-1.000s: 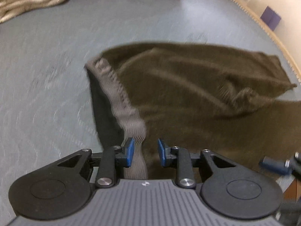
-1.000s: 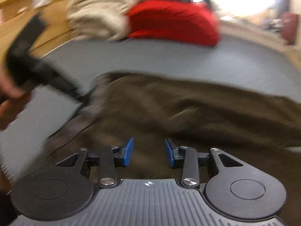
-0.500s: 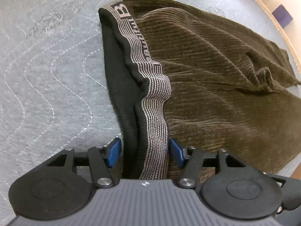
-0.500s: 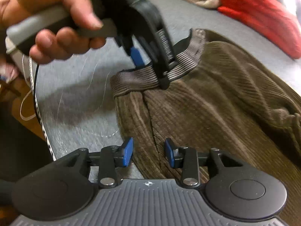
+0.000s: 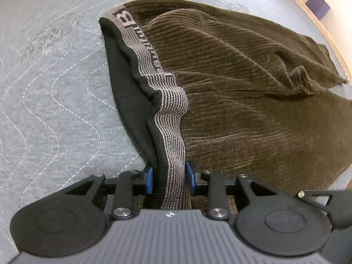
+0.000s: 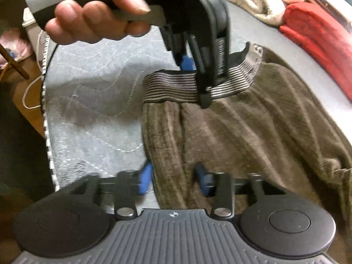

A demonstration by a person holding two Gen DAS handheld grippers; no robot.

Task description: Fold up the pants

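Barely begun: olive-brown corduroy pants (image 5: 231, 101) lie unfolded on the grey quilted mattress (image 5: 50, 92); left gripper (image 5: 169, 179) just closed onto the striped waistband (image 5: 173, 118), right gripper (image 6: 173, 179) closing around side fabric, every fold remaining

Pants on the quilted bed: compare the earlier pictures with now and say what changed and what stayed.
The left gripper dropped onto the striped waistband and its fingers have just closed on it. The right gripper swung to the pants edge below the band, fingers closing around the corduroy. The pants stay flat on the grey mattress; red and cream piles unmoved.
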